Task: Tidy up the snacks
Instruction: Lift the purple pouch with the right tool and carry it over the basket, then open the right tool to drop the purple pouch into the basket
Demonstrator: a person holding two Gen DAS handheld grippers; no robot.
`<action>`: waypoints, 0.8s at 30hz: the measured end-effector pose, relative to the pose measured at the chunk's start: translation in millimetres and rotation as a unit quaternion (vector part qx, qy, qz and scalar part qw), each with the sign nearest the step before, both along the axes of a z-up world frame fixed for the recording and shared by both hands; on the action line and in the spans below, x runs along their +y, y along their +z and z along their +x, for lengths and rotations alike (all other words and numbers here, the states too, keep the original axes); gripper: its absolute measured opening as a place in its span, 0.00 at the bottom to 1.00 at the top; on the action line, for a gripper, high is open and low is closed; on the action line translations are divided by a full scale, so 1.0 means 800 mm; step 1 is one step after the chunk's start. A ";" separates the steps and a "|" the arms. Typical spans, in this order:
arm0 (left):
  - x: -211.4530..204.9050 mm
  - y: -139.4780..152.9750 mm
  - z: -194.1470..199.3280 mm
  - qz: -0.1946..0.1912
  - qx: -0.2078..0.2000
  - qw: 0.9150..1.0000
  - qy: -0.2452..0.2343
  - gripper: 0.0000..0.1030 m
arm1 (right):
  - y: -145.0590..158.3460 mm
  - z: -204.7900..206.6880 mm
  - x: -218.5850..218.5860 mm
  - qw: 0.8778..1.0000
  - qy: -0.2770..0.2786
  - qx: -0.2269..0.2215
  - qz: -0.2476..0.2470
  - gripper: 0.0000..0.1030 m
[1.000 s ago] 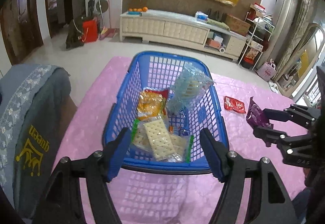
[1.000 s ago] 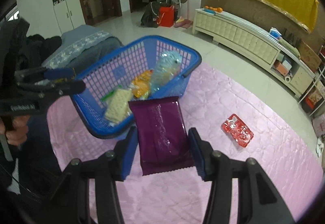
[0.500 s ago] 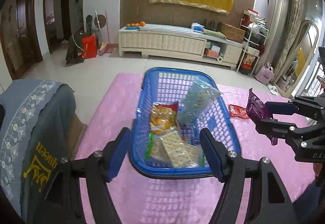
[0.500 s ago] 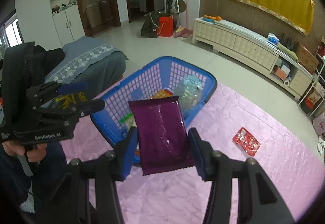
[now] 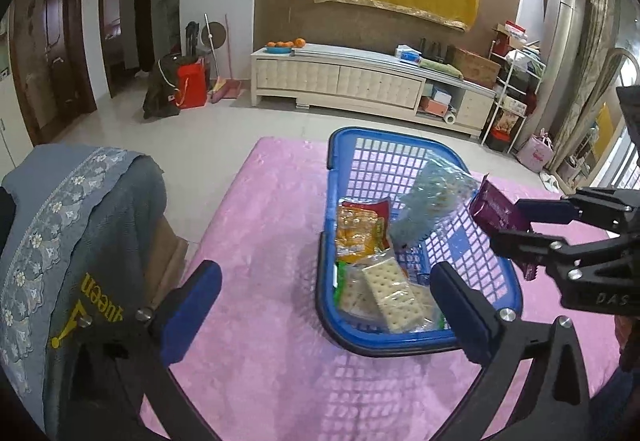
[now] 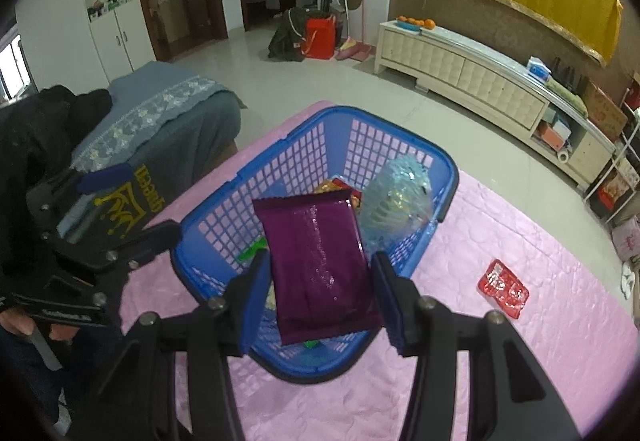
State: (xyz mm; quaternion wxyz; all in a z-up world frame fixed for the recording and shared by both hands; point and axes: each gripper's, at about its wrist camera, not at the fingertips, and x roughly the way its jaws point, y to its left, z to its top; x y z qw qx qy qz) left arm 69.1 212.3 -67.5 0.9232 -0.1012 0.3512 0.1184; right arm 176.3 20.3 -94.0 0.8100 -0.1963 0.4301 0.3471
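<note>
A blue plastic basket point(image 5: 400, 345) point(image 6: 280, 177) stands on a pink quilted cloth and holds cracker packs point(image 5: 394, 295), an orange snack bag point(image 5: 358, 227) and a clear blue bag point(image 5: 430, 203) point(image 6: 394, 201). My right gripper point(image 6: 320, 301) point(image 5: 516, 219) is shut on a purple snack pack point(image 6: 320, 265) point(image 5: 496, 211) and holds it in the air above the basket's near right rim. My left gripper point(image 5: 326, 307) point(image 6: 132, 209) is open and empty, left of the basket. A red snack pack point(image 6: 502, 287) lies on the cloth, right of the basket.
A grey-blue draped seat point(image 5: 76, 241) point(image 6: 168, 113) stands at the cloth's left edge. A long white cabinet point(image 5: 360, 81) runs along the far wall, with shelves point(image 5: 516, 89) at the right. A red bag point(image 5: 192, 85) and brooms stand by the doorway.
My right gripper has carried the purple pack up and leftward, from beside the basket to over its rim. My left gripper has drawn back and to the left, away from the basket.
</note>
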 end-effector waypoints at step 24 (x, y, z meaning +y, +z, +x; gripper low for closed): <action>0.008 -0.012 -0.002 -0.016 0.008 1.000 0.008 1.00 | -0.016 -0.003 0.023 0.998 -0.016 -0.042 -0.053 0.82</action>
